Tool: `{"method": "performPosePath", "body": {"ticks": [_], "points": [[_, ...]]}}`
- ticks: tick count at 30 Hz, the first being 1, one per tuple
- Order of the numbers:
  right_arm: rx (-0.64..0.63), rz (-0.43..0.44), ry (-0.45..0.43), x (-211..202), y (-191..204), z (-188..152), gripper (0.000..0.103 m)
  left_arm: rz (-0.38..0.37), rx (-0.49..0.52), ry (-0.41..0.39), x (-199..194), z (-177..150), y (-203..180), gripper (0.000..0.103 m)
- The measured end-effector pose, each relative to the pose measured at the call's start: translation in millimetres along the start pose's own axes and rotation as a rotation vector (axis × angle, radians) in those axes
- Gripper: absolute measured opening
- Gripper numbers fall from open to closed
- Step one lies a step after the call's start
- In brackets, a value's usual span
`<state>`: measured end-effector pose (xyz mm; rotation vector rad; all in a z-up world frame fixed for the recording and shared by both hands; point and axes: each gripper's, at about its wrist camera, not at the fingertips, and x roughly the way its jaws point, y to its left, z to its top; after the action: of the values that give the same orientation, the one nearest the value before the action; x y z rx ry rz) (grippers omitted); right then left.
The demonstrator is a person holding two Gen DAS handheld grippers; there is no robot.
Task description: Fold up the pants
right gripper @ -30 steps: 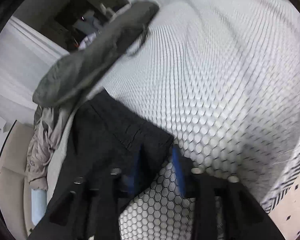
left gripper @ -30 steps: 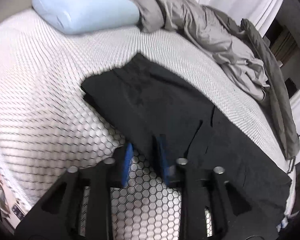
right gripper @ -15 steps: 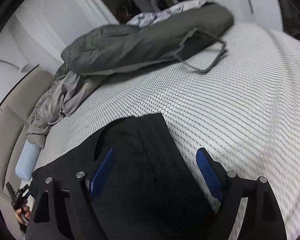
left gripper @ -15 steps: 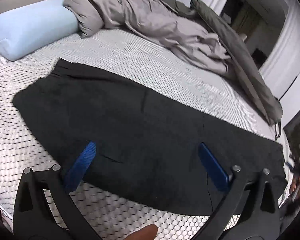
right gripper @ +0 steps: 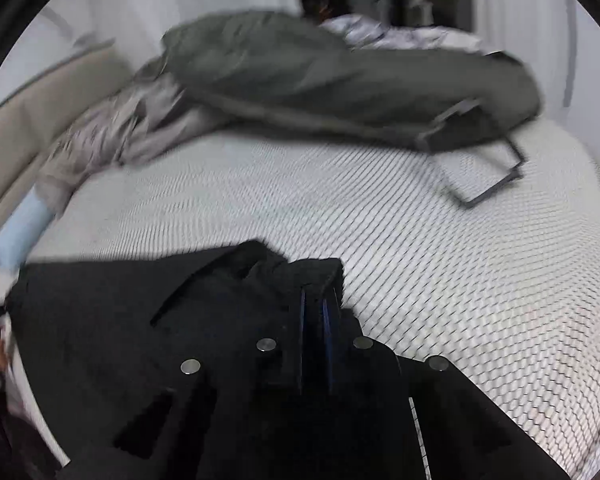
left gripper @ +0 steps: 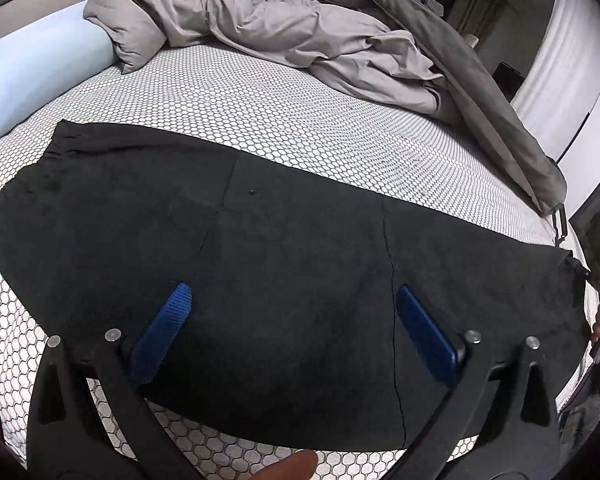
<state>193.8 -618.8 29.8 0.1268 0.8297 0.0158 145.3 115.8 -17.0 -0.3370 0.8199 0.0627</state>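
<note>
Black pants (left gripper: 284,248) lie flat across the white honeycomb-patterned bed, waistband at the left, leg ends at the right. My left gripper (left gripper: 296,300) is open, its blue pads (left gripper: 168,320) spread wide just above the pants' middle near the front edge. In the right wrist view my right gripper (right gripper: 317,296) is shut on the leg end of the pants (right gripper: 180,320), and the cloth bunches up around the pads.
A light blue pillow (left gripper: 40,76) lies at the far left. A crumpled grey sheet (left gripper: 284,32) and a dark grey duvet (left gripper: 480,80) run along the far side. A grey strap loop (right gripper: 488,176) lies on the mattress (left gripper: 260,112). White curtains stand behind.
My left gripper opened wide and swung over the pants' middle. My right gripper opened over the leg end, then closed on it; the cloth there has lifted and bunched.
</note>
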Motion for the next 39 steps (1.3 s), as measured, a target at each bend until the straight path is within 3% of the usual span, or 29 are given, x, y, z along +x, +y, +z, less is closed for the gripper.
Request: {"method": "performPosePath", "body": {"ticks": [1, 3, 5, 9, 10, 12, 14, 17, 22, 24, 26, 28, 30, 32, 33, 35, 39], "points": [[0.024, -0.047, 0.039, 9, -5, 0, 0.009, 0.002, 0.002, 0.004, 1, 0, -1, 0.102], [0.052, -0.142, 0.125, 25, -9, -6, 0.022, 0.017, 0.014, 0.025, 5, -1, -5, 0.102], [0.068, -0.190, 0.111, 13, -7, -13, 0.032, 0.035, 0.034, 0.026, 5, -4, -11, 0.102], [-0.001, -0.117, -0.003, -53, 24, -40, 0.056, 0.014, 0.145, 0.000, -9, -12, -42, 0.102], [-0.041, -0.098, -0.001, -66, 38, -48, 0.061, 0.000, 0.172, -0.003, -12, -15, -53, 0.102], [-0.077, -0.084, 0.003, -84, 65, -67, 0.085, -0.054, 0.235, 0.000, -17, -24, -79, 0.102], [-0.101, -0.028, 0.021, -91, 95, -88, 0.092, -0.087, 0.290, 0.017, -17, -35, -105, 0.102], [-0.152, 0.077, 0.077, -79, 141, -115, 0.093, -0.147, 0.395, 0.058, -8, -55, -151, 0.102], [-0.248, 0.156, 0.170, -33, 197, -143, 0.093, -0.153, 0.575, 0.154, 23, -98, -208, 0.102], [-0.327, 0.101, 0.188, -19, 203, -153, 0.093, -0.104, 0.622, 0.186, 33, -109, -215, 0.102], [-0.391, 0.057, 0.163, -19, 194, -156, 0.093, -0.122, 0.604, 0.196, 34, -109, -210, 0.102], [-0.350, -0.021, 0.137, -26, 161, -149, 0.093, -0.125, 0.588, 0.205, 34, -105, -202, 0.102], [-0.278, -0.159, 0.119, -31, 125, -146, 0.093, -0.114, 0.568, 0.209, 34, -99, -189, 0.102], [-0.207, -0.377, 0.093, -35, 79, -146, 0.093, -0.106, 0.542, 0.210, 35, -94, -180, 0.102], [-0.155, -0.385, 0.094, -35, 60, -147, 0.093, -0.104, 0.536, 0.212, 37, -88, -174, 0.102], [-0.047, -0.293, 0.098, -39, 37, -147, 0.093, -0.108, 0.532, 0.212, 37, -85, -167, 0.101], [-0.121, -0.283, 0.021, -65, 65, -140, 0.094, -0.121, 0.515, 0.185, 31, -72, -166, 0.090]]}}
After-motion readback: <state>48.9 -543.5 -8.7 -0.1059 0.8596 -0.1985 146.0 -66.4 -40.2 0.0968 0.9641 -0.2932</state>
